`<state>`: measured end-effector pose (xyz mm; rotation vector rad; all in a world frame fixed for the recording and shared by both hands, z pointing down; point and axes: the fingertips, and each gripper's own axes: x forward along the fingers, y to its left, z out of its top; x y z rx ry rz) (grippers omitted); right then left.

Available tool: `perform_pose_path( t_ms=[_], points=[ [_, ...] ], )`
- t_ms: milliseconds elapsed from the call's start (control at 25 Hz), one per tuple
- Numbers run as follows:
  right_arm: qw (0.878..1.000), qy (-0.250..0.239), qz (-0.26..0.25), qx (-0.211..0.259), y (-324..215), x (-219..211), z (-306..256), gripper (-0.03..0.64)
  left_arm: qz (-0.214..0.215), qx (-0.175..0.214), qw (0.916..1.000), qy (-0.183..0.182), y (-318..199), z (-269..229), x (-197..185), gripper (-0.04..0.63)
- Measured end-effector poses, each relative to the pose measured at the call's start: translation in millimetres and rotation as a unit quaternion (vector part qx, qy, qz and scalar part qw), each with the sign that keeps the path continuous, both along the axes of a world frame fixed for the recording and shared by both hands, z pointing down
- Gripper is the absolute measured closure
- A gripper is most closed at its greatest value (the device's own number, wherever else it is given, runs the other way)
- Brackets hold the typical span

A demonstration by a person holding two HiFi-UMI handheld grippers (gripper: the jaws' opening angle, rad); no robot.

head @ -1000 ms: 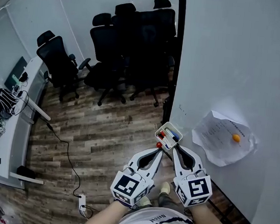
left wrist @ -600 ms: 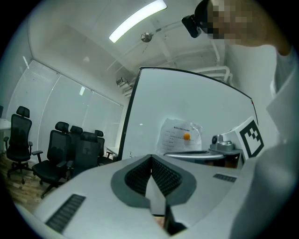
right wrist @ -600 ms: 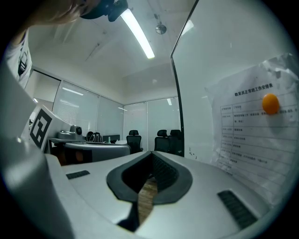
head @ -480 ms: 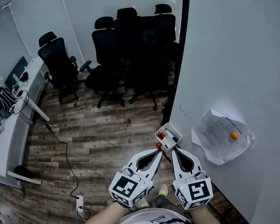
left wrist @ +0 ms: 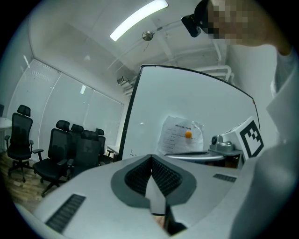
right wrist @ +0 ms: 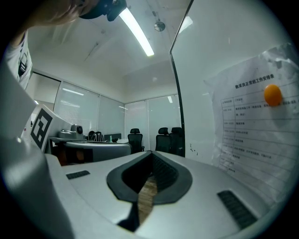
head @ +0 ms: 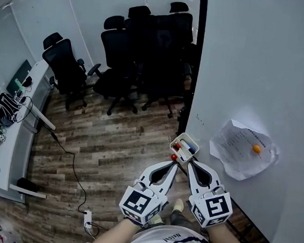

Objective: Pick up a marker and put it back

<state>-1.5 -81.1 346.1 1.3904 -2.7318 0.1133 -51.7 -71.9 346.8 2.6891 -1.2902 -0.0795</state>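
Markers, one red-capped and one blue-capped showing, are sitting in one small white rectangular tray just ahead of two smooth white plastic grippers, the left gripper and right gripper both holding ribbed dark jaws together on nothing, the markers' long axis too small to read.

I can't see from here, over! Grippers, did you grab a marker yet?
Left gripper shut, empty. Right gripper shut, empty. Markers in their tray, just ahead of both tips. Nothing in the way.
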Motion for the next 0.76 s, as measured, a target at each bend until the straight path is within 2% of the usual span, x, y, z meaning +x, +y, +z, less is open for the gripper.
perform_pose_path(
  t_ms=[760],
  points=[
    [1.0,0.0,-0.005,-0.01,-15.1,-1.8,10.8,0.604,-0.006,-0.005,1.0,0.0,-15.4,7.9,-1.4,0.584]
  ],
)
